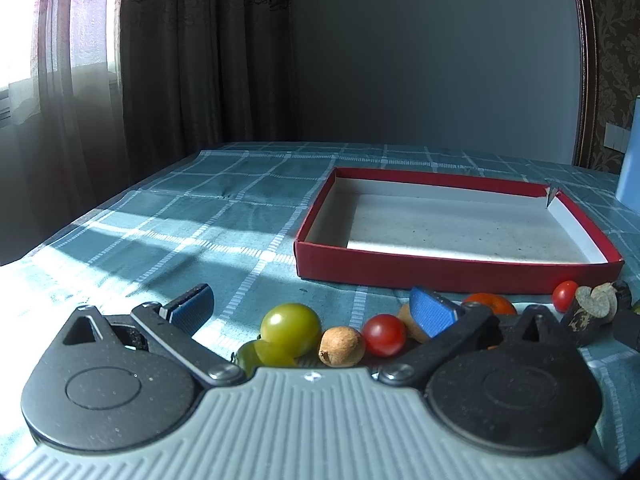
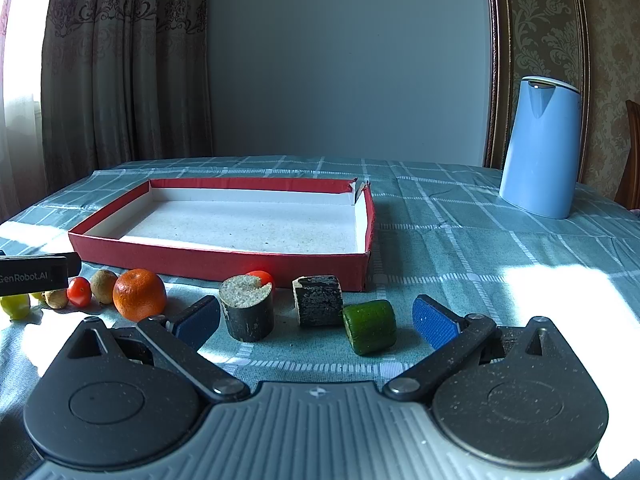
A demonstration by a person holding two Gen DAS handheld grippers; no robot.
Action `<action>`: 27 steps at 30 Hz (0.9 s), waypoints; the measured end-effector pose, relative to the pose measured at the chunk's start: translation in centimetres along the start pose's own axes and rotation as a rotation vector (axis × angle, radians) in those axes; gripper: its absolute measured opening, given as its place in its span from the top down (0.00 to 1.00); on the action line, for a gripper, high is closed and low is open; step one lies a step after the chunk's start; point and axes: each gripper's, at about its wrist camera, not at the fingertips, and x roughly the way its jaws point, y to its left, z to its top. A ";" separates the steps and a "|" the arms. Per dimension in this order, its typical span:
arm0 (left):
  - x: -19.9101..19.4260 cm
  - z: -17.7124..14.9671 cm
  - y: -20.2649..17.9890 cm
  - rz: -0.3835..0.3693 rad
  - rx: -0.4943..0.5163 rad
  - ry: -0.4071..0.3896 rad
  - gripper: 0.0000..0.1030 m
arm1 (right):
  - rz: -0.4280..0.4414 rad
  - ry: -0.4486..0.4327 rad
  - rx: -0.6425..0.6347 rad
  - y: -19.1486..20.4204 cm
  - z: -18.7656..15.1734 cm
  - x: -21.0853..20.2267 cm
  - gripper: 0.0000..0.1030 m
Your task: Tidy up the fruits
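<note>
Two views logged. Left wrist: left gripper [image 1: 312, 306] low over the table, jaws spread wide, holding nothing; green tomato [image 1: 290, 332], brown nut-like fruit [image 1: 342, 346] and red cherry tomato [image 1: 384, 335] lie between the fingers. Red tray [image 1: 456, 270] sits beyond, with nothing inside.
Right wrist: right gripper [image 2: 316, 318] jaws spread, unloaded; dark cylinder piece [image 2: 248, 312], black chunk [image 2: 319, 300], green cucumber piece [image 2: 369, 326] ahead; orange [image 2: 139, 294] to the left; blue kettle [image 2: 540, 148] far right
</note>
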 end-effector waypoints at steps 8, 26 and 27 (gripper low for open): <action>0.0 0.0 0.0 0.000 -0.002 0.000 0.00 | 0.000 0.001 0.000 0.0 0.0 0.0 0.00; -0.3 -0.1 0.6 -0.027 -0.040 -0.003 0.00 | 0.155 -0.006 -0.033 -3.4 -0.7 -2.3 0.00; -0.3 -0.1 0.7 -0.027 -0.040 -0.004 0.00 | 0.140 -0.002 -0.038 -3.8 -0.4 -1.9 0.00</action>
